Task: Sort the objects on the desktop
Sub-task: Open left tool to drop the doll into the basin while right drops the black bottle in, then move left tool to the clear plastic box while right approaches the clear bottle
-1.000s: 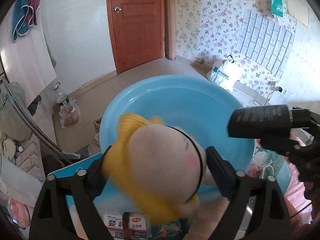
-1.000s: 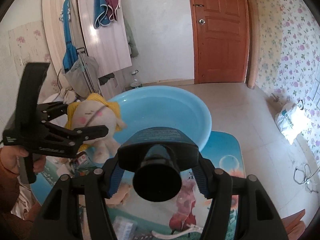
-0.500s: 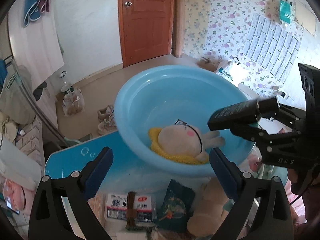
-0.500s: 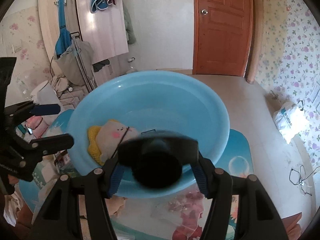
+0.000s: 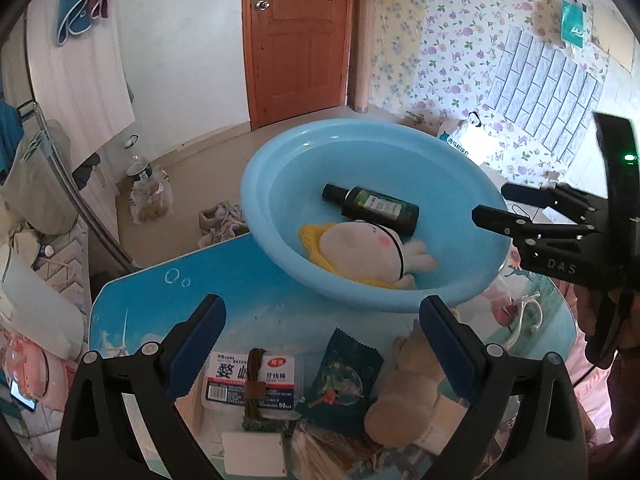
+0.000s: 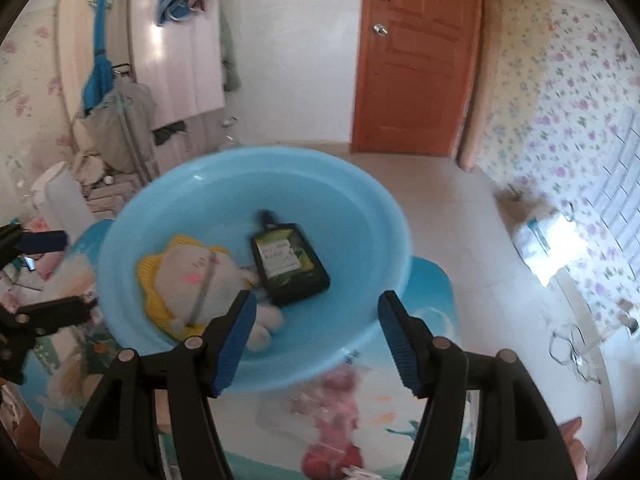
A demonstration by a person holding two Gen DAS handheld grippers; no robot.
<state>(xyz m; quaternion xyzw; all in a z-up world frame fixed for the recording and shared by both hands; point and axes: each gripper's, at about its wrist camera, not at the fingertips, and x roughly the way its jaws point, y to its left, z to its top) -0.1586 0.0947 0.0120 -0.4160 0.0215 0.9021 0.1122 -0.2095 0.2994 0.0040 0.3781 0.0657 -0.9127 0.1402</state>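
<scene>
A light blue basin (image 5: 460,184) (image 6: 360,208) stands at the far side of the table. In it lie a plush doll with yellow hair (image 5: 360,246) (image 6: 188,276) and a dark green bottle (image 5: 376,208) (image 6: 288,264). My left gripper (image 5: 320,336) is open and empty, over the table in front of the basin. My right gripper (image 6: 314,328) is open and empty, just before the basin's near rim; it also shows at the right of the left wrist view (image 5: 492,206). My left gripper shows at the left edge of the right wrist view (image 6: 44,276).
On the table near my left gripper lie a white labelled box (image 5: 252,378) with a brown cord bundle (image 5: 254,388), a dark green sachet (image 5: 344,376), a beige plush toy (image 5: 404,400) and a white hook-shaped item (image 5: 524,316). A plastic bag (image 6: 540,228) lies on the floor.
The left gripper let the doll go into the basin and drew back. The right gripper carried the bottle over the basin, released it beside the doll and opened.
</scene>
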